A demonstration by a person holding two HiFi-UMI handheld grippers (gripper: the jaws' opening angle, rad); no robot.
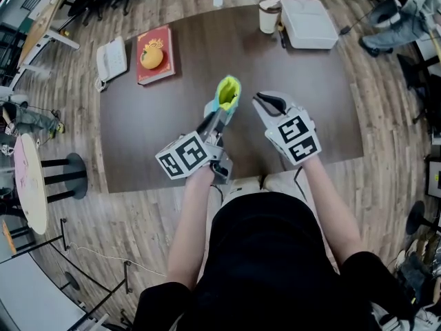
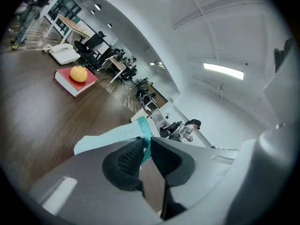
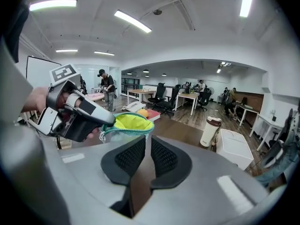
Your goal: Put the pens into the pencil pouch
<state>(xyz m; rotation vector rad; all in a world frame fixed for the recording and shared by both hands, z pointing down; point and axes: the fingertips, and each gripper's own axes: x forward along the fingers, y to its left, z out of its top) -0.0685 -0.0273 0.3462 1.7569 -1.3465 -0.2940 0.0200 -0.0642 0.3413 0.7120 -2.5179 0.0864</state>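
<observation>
I am holding both grippers over the table [image 1: 138, 150]. At far left a book [image 1: 156, 55] is carrying an orange [image 1: 151, 58]. My left gripper [image 1: 219, 112] is pinching the teal zip edge of the pouch [image 1: 228, 92], holding it up over the table's middle with its mouth gaping and yellow lining showing. My right gripper [image 1: 265, 103] is hanging just beside the pouch, jaws drawn close with a thin gap, gripping nothing. A cup [image 1: 269, 14] is standing at the far edge.
</observation>
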